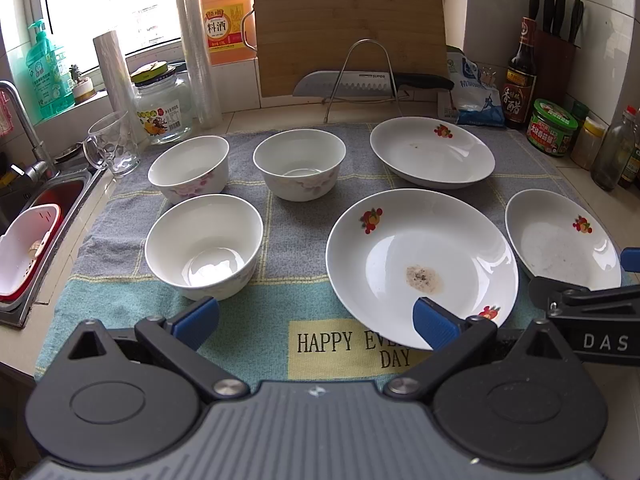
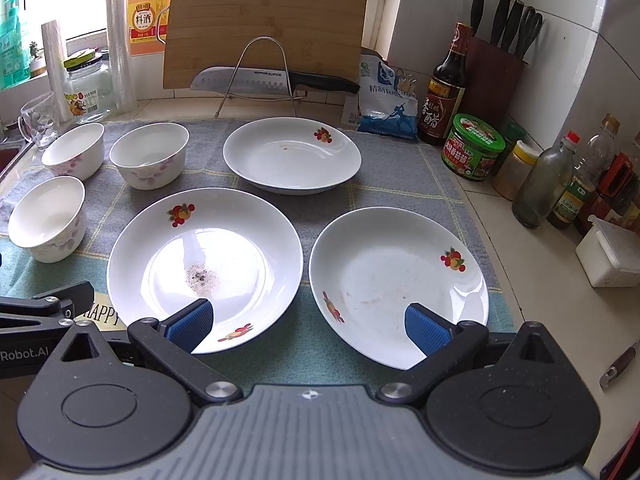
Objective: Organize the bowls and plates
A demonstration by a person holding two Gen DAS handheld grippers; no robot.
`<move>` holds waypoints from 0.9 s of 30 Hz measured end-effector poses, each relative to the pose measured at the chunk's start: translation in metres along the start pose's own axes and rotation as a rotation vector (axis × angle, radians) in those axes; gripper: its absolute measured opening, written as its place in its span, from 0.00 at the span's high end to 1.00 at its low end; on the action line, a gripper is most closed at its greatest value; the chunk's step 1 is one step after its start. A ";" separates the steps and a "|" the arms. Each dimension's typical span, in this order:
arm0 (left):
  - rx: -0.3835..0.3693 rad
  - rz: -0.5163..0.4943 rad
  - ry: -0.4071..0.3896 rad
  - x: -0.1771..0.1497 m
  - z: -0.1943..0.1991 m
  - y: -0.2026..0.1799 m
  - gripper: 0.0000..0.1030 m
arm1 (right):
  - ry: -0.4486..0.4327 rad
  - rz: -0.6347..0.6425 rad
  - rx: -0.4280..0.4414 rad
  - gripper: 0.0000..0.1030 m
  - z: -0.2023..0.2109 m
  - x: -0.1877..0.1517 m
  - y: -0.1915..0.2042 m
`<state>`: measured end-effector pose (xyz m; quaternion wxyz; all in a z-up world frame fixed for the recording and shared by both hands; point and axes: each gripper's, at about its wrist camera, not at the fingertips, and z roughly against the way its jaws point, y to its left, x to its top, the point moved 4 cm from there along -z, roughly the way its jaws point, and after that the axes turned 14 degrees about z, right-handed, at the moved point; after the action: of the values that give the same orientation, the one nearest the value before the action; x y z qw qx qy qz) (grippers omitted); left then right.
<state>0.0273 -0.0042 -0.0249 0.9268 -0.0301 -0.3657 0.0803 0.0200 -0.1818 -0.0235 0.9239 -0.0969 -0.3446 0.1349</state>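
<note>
Three white bowls with faint pink flowers stand on a checked towel (image 1: 280, 216): near bowl (image 1: 204, 246), back left bowl (image 1: 189, 168), back middle bowl (image 1: 299, 162). Three white plates with fruit prints lie to their right: a middle plate (image 1: 420, 264) with a grey stain, a far plate (image 1: 432, 151), a right plate (image 1: 560, 240). My left gripper (image 1: 316, 322) hangs open above the towel's front edge. My right gripper (image 2: 308, 326) is open too, its fingers over the near rims of the middle plate (image 2: 204, 264) and the right plate (image 2: 396, 280).
A sink (image 1: 36, 208) with a red and white basket lies at the left. A glass mug (image 1: 114, 148), jars and bottles line the back. A cutting board (image 1: 352, 28) and a knife (image 1: 372, 80) rest on a wire rack. Sauce bottles (image 2: 560, 176) crowd the right counter.
</note>
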 end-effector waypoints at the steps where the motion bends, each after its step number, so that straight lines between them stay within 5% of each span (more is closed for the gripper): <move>1: 0.000 0.001 0.000 0.000 0.000 0.000 0.01 | 0.000 0.001 -0.001 0.00 0.000 0.000 0.000; 27: -0.015 -0.011 0.000 0.003 -0.003 0.004 0.01 | -0.001 0.002 -0.025 0.00 0.001 0.004 0.002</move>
<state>0.0311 -0.0002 -0.0256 0.9269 -0.0349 -0.3667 0.0724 0.0223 -0.1786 -0.0206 0.9223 -0.1088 -0.3468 0.1314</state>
